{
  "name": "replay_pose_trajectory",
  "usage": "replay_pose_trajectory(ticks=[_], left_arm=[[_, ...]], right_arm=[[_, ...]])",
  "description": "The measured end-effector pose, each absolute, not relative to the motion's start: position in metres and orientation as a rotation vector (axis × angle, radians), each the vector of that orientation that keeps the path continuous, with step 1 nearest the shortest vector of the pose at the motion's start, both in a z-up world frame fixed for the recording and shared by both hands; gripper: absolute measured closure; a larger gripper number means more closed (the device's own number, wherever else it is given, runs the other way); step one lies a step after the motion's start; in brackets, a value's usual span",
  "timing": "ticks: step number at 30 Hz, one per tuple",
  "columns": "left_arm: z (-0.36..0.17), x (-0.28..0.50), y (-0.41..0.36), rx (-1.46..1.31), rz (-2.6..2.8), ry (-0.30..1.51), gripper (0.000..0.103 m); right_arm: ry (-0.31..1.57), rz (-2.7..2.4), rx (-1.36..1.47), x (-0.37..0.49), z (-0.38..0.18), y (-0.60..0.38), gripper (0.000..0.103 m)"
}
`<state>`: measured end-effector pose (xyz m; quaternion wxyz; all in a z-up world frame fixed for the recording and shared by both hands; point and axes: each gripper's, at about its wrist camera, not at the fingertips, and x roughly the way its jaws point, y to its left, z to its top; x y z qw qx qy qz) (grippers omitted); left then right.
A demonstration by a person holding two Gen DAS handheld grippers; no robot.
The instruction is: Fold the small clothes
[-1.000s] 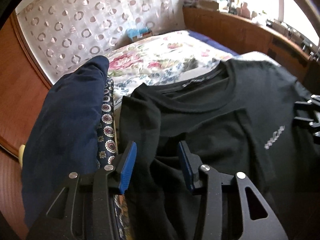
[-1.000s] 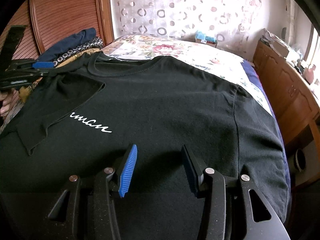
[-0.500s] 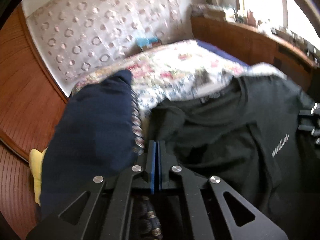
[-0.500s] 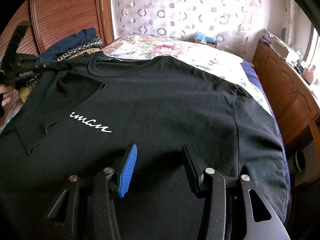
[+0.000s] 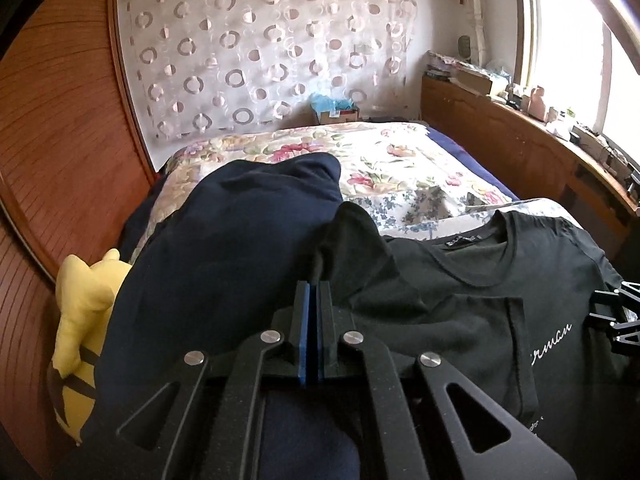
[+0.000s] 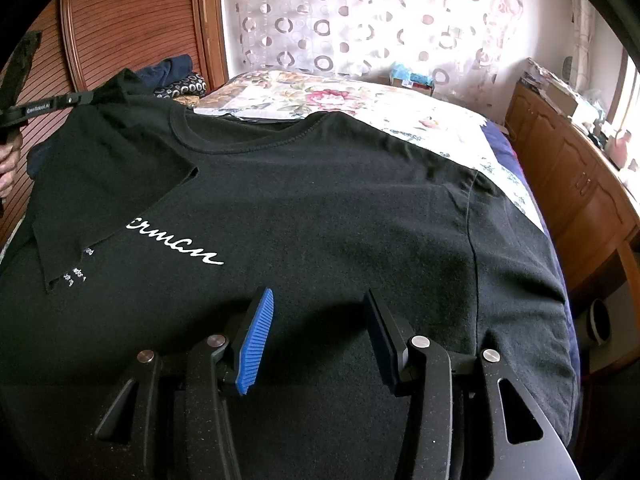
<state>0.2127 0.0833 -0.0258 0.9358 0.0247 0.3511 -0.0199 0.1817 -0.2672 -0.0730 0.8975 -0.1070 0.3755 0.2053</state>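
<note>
A black T-shirt (image 6: 340, 208) with white script (image 6: 172, 248) lies front up on the bed. Its left sleeve (image 6: 100, 184) is folded in over the chest. My left gripper (image 5: 314, 286) is shut on the shirt's shoulder edge, and black cloth (image 5: 352, 236) rises from its tips. The right wrist view shows that same gripper (image 6: 86, 98) at the upper left, holding the shoulder raised off the bed. Above the shirt's lower part, my right gripper (image 6: 318, 304) is open with nothing between its fingers. It also shows at the right edge of the left wrist view (image 5: 616, 320).
A navy garment (image 5: 224, 248) is piled left of the shirt, with a yellow plush toy (image 5: 80, 320) beside it. The floral bedspread (image 5: 380, 160) stretches beyond the collar. A wooden cabinet (image 6: 580, 184) lines the right side; a wooden panel (image 6: 132, 20) the left. A hand (image 6: 8, 168) holds the left gripper.
The left gripper went from open to shut on the shirt's shoulder edge, then lifted it up and toward the navy pile. The right gripper has kept still.
</note>
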Motion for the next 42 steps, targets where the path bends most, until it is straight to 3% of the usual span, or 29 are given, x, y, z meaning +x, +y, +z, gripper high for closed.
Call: replay_pose_trajectory(ticks=[4,8,10,14,16,42], left_arm=[[-0.018,0.198,0.081,0.070,-0.054,0.673,0.092],[-0.007,0.172,0.075,0.075,-0.095,0.593,0.061],[-0.003,0.160,0.072,0.067,-0.122,0.570,0.059],[0.001,0.139,0.062,0.044,-0.179,0.546,0.030],[0.001,0.131,0.057,0.024,-0.201,0.533,0.025],[-0.030,0.078,0.008,-0.013,-0.214,0.555,0.025]], right_arm=[[0.778,0.425,-0.221,0.182,-0.073,-0.267,0.054],[0.778,0.425,-0.222,0.182,-0.073,-0.267,0.053],[0.778,0.425,-0.221,0.182,-0.073,-0.268,0.053],[0.778,0.424,-0.222,0.182,-0.073,-0.268,0.053],[0.778,0.424,-0.221,0.182,-0.073,-0.268,0.053],[0.698,0.405,-0.122,0.154,-0.053,-0.307,0.051]])
